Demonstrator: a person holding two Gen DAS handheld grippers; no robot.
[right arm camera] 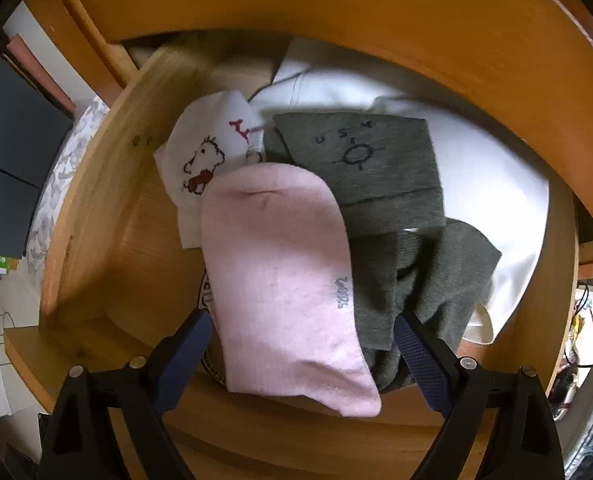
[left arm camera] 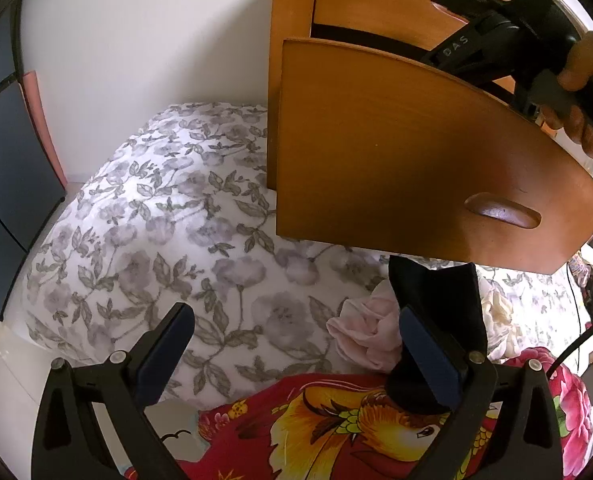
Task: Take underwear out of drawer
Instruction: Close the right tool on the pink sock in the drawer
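Note:
The wooden drawer (right arm camera: 96, 208) stands pulled out, and my right gripper (right arm camera: 304, 344) points straight down into it. Its jaws are wide and narrowing a little. A folded pink garment (right arm camera: 284, 280) lies between the blue pads (right arm camera: 184, 352), which do not press on it. A grey garment (right arm camera: 376, 168) lies beside the pink one, and a white piece with a cartoon print (right arm camera: 208, 156) lies behind it. My left gripper (left arm camera: 296, 344) hovers open over the bed. A black garment (left arm camera: 436, 292) rests against its right finger, next to a crumpled pink piece (left arm camera: 368, 332).
The drawer front (left arm camera: 416, 168) juts out over the floral bedsheet (left arm camera: 156, 220). A hand (left arm camera: 580, 80) holds the right gripper above it. A red blanket with a bird print (left arm camera: 336, 420) lies near the left gripper. White cloth (right arm camera: 476, 168) fills the drawer's right side.

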